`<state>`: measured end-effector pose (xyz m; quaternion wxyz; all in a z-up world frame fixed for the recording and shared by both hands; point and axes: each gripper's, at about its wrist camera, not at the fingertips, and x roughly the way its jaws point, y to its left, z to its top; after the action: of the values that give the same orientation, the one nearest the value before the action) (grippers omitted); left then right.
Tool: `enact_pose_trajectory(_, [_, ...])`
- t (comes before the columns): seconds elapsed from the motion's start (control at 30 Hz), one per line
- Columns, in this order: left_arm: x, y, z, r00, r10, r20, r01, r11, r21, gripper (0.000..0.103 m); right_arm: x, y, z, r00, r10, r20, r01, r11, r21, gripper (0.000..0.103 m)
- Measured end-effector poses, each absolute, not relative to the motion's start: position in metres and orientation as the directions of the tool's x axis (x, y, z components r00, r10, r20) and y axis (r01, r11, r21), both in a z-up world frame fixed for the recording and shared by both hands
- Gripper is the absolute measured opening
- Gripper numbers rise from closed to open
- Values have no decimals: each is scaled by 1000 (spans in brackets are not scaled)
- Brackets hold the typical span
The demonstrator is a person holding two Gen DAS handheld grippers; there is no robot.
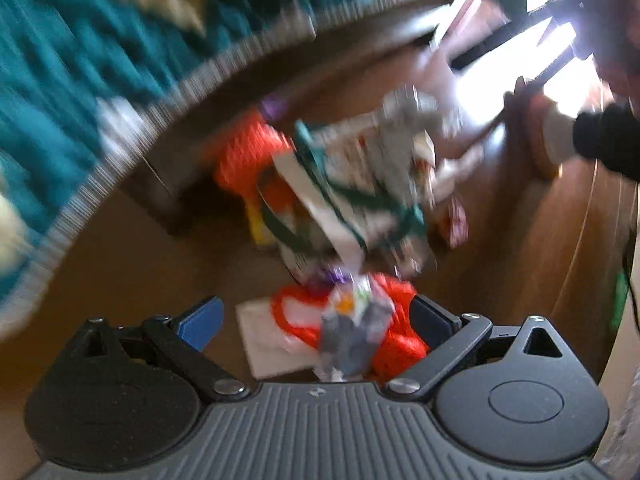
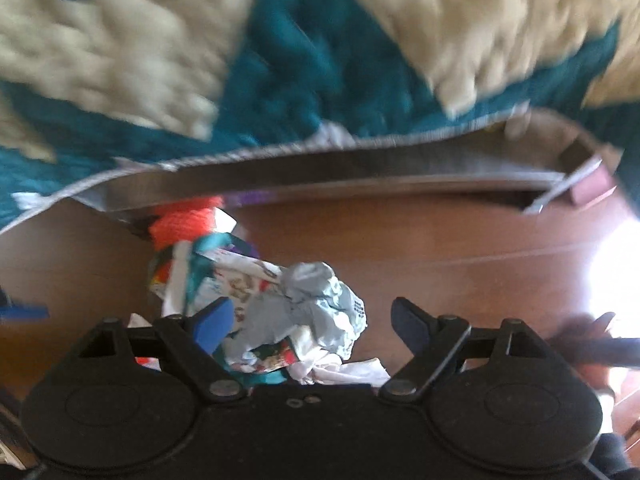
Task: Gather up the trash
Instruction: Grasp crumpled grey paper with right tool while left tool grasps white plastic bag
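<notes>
Both claws hang spread over a brown wooden floor (image 2: 440, 240), gripping nothing; picking up looks about to begin. Crumpled pale-blue paper (image 2: 316, 308) sits between the right claw (image 2: 312, 320) tips, nearer its left finger, so closing comes next. An orange mesh bag (image 1: 392, 336) with a crumpled wrapper lies between the left claw (image 1: 316, 316) fingers, blurred

Daylight floods in from the right, blowing out a white glare patch on the floor (image 1: 532, 76). Both views smear with motion blur; the quilt (image 2: 320, 60) bends at the edges.
</notes>
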<state>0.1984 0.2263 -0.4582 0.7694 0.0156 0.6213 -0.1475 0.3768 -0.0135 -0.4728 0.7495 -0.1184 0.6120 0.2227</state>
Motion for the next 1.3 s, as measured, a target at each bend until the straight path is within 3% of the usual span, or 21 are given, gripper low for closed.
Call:
enact_pose_trajectory(0.37, [184, 203, -538, 62, -297, -953, 208, 938, -278, 96, 399, -9, -549, 17, 147, -989, -468, 875, 122, 86])
enact_pose_trajectory(0.43, [189, 203, -547, 51, -307, -950, 181, 939, -294, 80, 400, -11, -558, 4, 149, -989, -457, 880, 131, 85])
enact_pose_trajectory(0.8, [194, 213, -562, 21, -407, -913, 39, 913, -406, 16, 398, -17, -554, 50, 191, -980, -493, 858, 142, 81])
enact_pose_trajectory(1.07, [194, 214, -556, 52, -395, -917, 31, 919, -394, 9, 393, -1, -550, 96, 166, -981, -564, 822, 84, 80])
enact_pose_trajectory(1.3, [192, 224, -555, 77, -394, -916, 4, 919, -394, 9, 374, -1, -503, 194, 181, -964, -536, 843, 50, 80])
